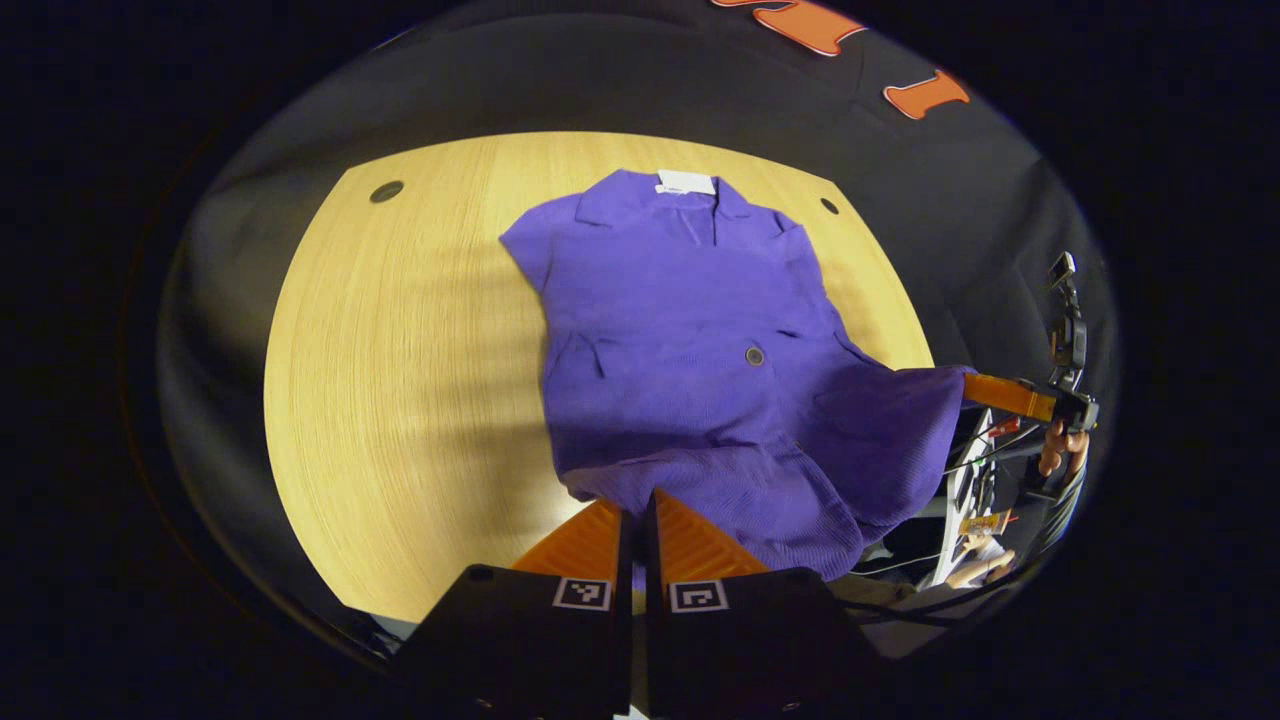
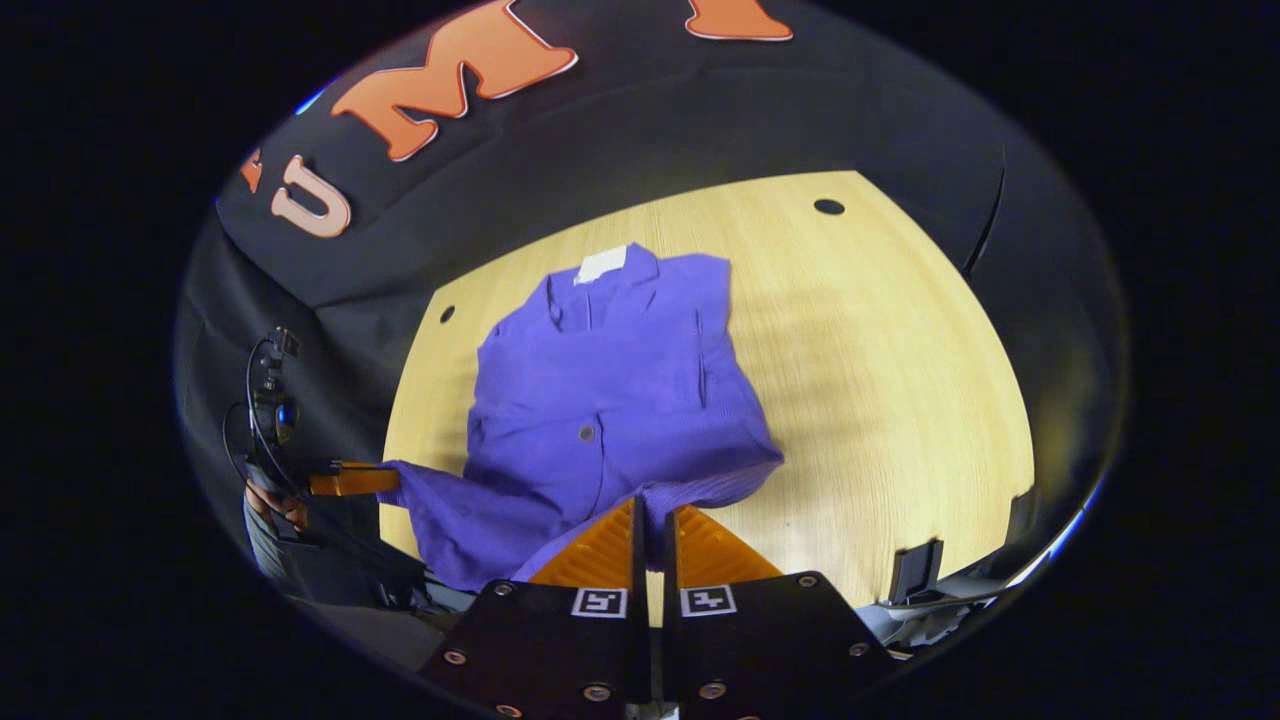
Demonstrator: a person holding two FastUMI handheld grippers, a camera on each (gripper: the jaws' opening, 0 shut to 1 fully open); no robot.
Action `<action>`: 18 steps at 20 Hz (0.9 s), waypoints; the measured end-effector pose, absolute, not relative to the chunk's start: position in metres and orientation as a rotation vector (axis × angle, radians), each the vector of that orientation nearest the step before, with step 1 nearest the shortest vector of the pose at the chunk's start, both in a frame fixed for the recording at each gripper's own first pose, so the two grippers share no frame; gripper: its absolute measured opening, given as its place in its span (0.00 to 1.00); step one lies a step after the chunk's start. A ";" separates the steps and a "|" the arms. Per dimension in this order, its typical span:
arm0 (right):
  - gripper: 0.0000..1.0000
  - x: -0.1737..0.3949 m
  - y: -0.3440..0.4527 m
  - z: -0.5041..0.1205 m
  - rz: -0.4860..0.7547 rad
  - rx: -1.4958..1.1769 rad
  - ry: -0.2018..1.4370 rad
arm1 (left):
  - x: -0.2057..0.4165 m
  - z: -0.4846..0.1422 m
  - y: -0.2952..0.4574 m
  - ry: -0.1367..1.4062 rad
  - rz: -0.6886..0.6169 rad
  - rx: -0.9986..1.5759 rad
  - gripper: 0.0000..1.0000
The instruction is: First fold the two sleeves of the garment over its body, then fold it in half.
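Now both tongs on garment [image 1: 690, 340] hem

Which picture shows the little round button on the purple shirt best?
The left gripper view: the button sits near the middle of the purple shirt, bigger and clearer. In the right gripper view the button shows too, but smaller and farther off.

No readable text; white neck label [image 1: 686, 182] at collar of purple garment [image 1: 690, 330] was too small and blurred to read. Square coded markers [image 1: 582, 593] sat on gripper body just below garment's hem, patterns only, no letters or numbers legible
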State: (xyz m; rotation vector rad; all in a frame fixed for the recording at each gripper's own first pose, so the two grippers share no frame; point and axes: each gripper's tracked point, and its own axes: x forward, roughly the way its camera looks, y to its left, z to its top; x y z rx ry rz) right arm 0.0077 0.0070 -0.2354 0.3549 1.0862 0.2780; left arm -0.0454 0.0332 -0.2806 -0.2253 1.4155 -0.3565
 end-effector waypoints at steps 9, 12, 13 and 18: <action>0.05 0.086 0.010 -0.203 0.174 0.338 1.028 | 0.068 -0.259 0.052 1.355 -0.463 -0.157 0.07; 0.05 0.113 0.005 -0.208 0.197 0.330 1.044 | 0.102 -0.258 0.055 1.332 -0.435 -0.139 0.07; 0.05 0.123 0.005 -0.213 0.217 0.316 1.052 | 0.112 -0.259 0.056 1.332 -0.421 -0.139 0.07; 0.05 0.180 -0.003 -0.231 0.308 0.292 1.082 | 0.163 -0.274 0.067 1.335 -0.284 -0.153 0.07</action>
